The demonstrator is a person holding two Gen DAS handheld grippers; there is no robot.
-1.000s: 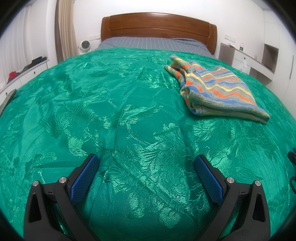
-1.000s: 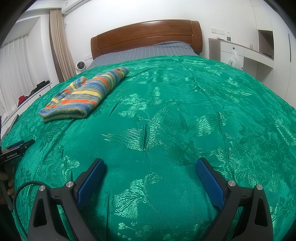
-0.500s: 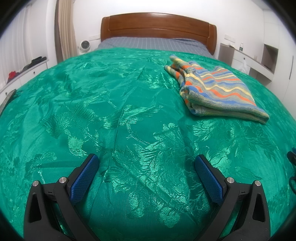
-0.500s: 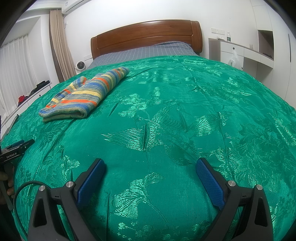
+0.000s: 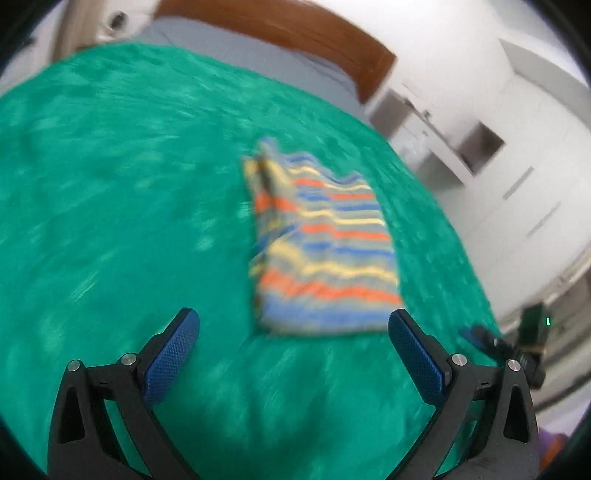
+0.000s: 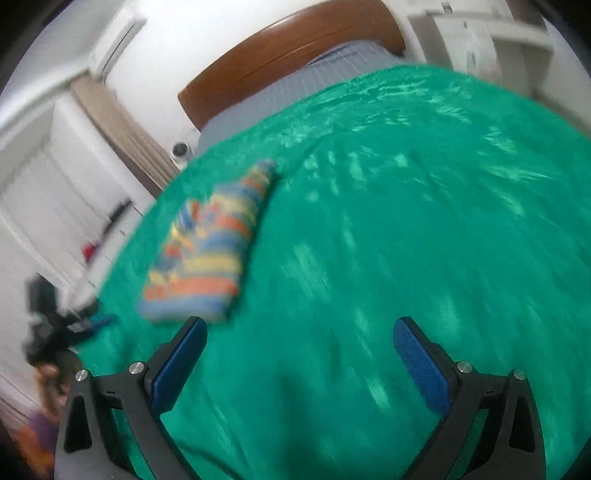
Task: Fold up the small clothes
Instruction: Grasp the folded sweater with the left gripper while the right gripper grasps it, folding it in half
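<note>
A folded striped garment (image 5: 321, 247), in blue, orange and yellow bands, lies flat on the green bedspread (image 5: 110, 203). My left gripper (image 5: 293, 345) is open and empty, raised above the bed, with the garment's near edge just ahead between its blue pads. In the right wrist view the garment (image 6: 210, 243) lies ahead to the left. My right gripper (image 6: 301, 352) is open and empty above the bedspread (image 6: 406, 221), its left pad near the garment's near corner. Both views are blurred by motion.
A wooden headboard (image 5: 295, 29) and grey sheet (image 6: 277, 92) are at the far end. White cabinets (image 5: 480, 147) stand to the right of the bed, a curtain (image 6: 122, 125) and a low shelf to the left. The other gripper shows at each view's edge (image 5: 517, 347) (image 6: 51, 328).
Both grippers have risen and swung towards the striped garment, tilting the views. The garment now sits much closer to both. The jaws stayed open.
</note>
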